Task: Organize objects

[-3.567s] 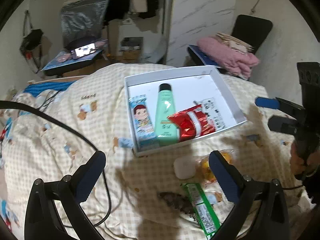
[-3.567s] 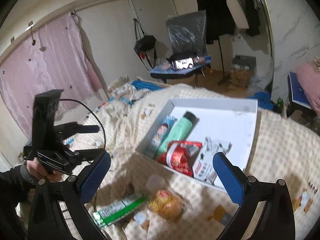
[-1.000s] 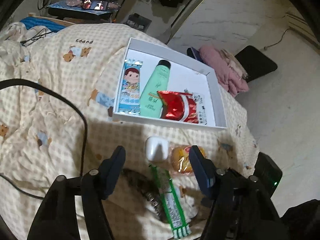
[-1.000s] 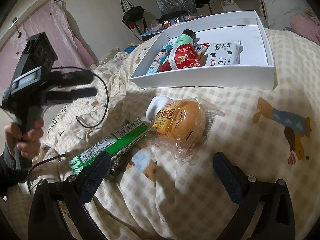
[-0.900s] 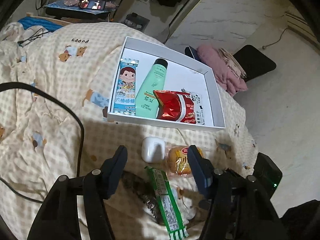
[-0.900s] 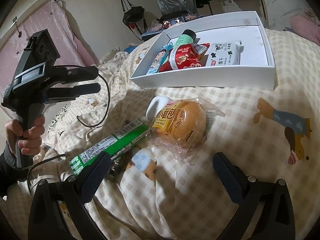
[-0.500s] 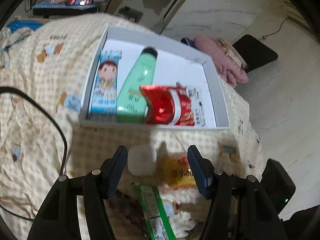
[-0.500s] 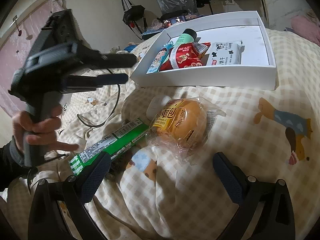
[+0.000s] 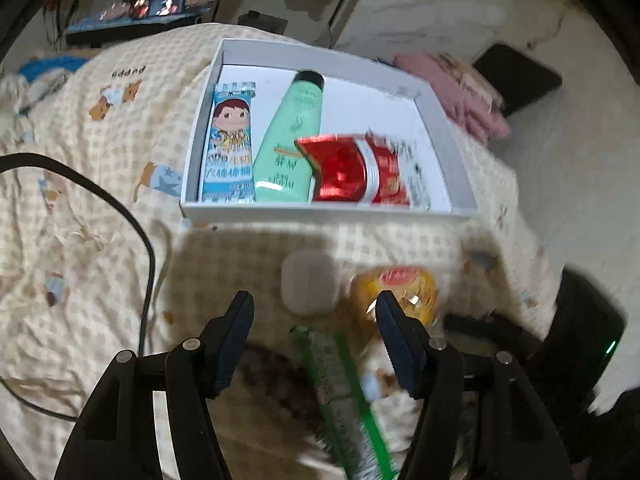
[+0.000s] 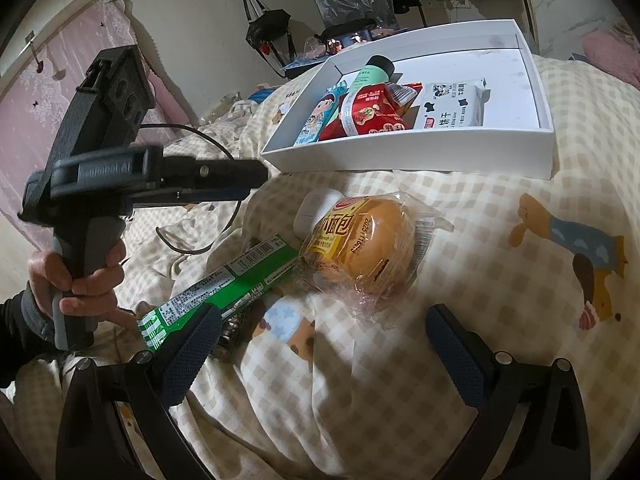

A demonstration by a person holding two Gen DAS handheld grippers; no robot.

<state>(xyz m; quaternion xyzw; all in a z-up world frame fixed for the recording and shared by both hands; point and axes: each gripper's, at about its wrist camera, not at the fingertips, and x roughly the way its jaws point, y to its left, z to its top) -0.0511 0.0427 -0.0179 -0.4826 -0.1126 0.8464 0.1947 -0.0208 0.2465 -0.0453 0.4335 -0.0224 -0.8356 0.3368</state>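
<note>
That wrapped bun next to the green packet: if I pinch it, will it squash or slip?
The wrapped bun looks soft and puffy, so it would probably squash under a firm pinch. Its clear glossy film looks loose and crinkled, so it may slide or bunch. It likely weighs little for its bulk.

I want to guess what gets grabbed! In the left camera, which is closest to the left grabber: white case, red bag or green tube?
From the left gripper:
1. White case, on the blanket just ahead of it.
2. Red bag, inside the box, front.
3. Green tube, in the box, reaching farther back.
</note>
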